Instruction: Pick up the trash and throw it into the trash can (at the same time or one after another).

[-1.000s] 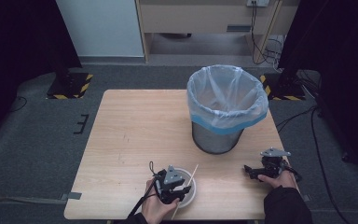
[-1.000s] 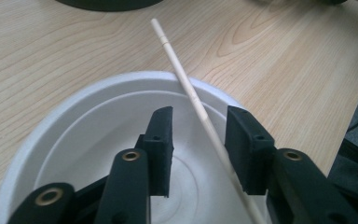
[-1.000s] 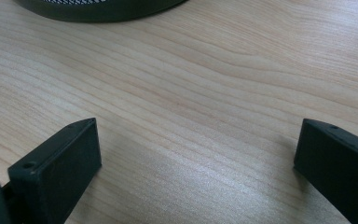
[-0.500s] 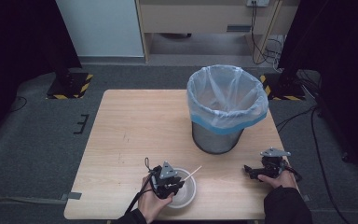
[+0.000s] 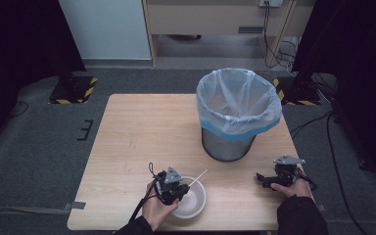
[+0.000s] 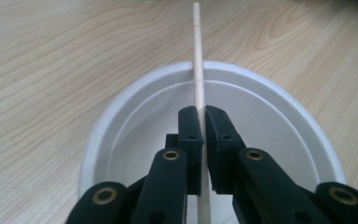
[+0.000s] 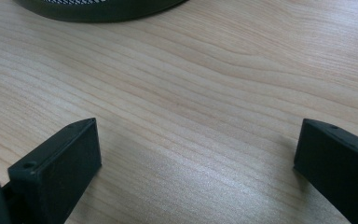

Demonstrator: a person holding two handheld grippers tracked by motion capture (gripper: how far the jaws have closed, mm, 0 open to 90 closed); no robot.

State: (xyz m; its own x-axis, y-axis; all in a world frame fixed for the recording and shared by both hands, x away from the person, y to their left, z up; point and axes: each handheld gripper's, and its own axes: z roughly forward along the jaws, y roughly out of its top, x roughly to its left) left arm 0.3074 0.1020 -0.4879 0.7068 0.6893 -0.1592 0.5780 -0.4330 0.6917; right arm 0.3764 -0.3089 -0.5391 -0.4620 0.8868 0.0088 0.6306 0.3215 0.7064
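The left claw (image 6: 201,116) stands over the white bowl (image 6: 135,116) at the near edge of the table (image 5: 142,132), its jaws having just been closing and now clamped together on a thin wooden stick (image 6: 197,51). The stick runs up between the pads, crosses the far rim of the bowl and ends over bare table beyond it; in the high view its free end points toward the lined waste bin (image 5: 238,105), which stands upright further back and to the right, well apart from the bowl. The right claw (image 7: 196,154) rests low over the table near the bin's foot, jaws wide apart with nothing between them. Judgement: the step in hand is the pickup of the stick, likely for disposal in the bin. The grip sits near the stick's lower part, leaving a long free length, so the stick may pivot between the pads. To do this well, lift straight up until the stick clears the bowl rim, so the light bowl is not dragged or tipped, then carry it level. The free claw could steady the bowl if it shifts. Release only once the stick is over the bin's mouth, inside the liner.
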